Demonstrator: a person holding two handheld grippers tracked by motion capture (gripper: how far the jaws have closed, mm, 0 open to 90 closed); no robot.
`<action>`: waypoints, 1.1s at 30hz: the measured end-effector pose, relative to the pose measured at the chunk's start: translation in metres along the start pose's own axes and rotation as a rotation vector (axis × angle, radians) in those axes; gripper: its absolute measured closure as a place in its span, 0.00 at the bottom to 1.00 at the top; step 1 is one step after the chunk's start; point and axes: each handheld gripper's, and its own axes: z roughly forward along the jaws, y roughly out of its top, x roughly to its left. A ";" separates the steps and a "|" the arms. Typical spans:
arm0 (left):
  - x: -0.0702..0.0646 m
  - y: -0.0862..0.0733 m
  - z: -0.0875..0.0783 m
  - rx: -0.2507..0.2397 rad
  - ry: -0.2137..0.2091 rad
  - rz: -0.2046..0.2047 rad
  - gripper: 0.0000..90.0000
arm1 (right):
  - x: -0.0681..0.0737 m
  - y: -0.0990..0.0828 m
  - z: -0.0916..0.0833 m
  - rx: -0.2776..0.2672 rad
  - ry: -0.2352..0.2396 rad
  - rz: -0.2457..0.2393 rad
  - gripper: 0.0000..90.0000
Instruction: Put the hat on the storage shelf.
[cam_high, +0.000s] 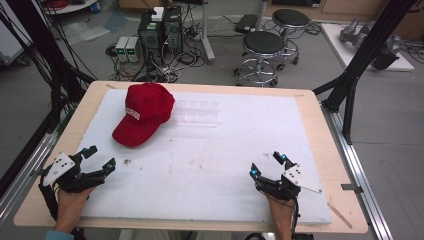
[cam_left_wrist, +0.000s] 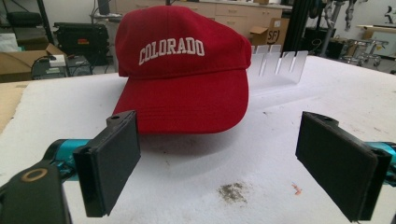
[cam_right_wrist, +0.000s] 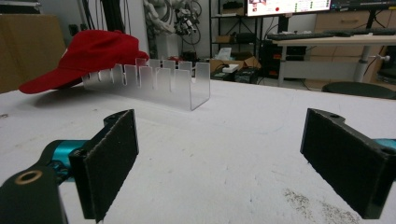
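Note:
A red cap (cam_high: 143, 114) with white "COLORADO" lettering (cam_left_wrist: 180, 70) lies on the white board at the back left, brim toward me. Beside it on the right stands a clear slotted acrylic rack (cam_high: 198, 113) (cam_right_wrist: 154, 81); the cap (cam_right_wrist: 88, 58) leans against its far end. My left gripper (cam_high: 101, 158) rests at the front left, open, facing the cap's brim with empty jaws (cam_left_wrist: 219, 158). My right gripper (cam_high: 268, 164) sits at the front right, open and empty (cam_right_wrist: 219, 158), facing the rack from a distance.
The white board (cam_high: 210, 165) covers a wooden table (cam_high: 330, 150). Dirt smudges mark the board near the left gripper (cam_left_wrist: 233, 192). Behind the table stand stools (cam_high: 262, 50), computer cases (cam_high: 160, 30) and cables. Black frame posts (cam_high: 360, 60) flank the table.

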 end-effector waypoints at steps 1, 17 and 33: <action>0.000 0.000 0.000 -0.001 -0.002 0.000 0.16 | 0.000 0.000 0.000 0.000 0.000 0.000 0.11; 0.000 0.000 0.000 0.003 0.028 -0.015 0.16 | 0.000 -0.001 -0.003 -0.033 -0.010 0.006 0.11; 0.004 0.002 0.001 0.028 0.027 -0.048 0.16 | 0.000 -0.001 -0.002 -0.033 -0.008 0.000 0.11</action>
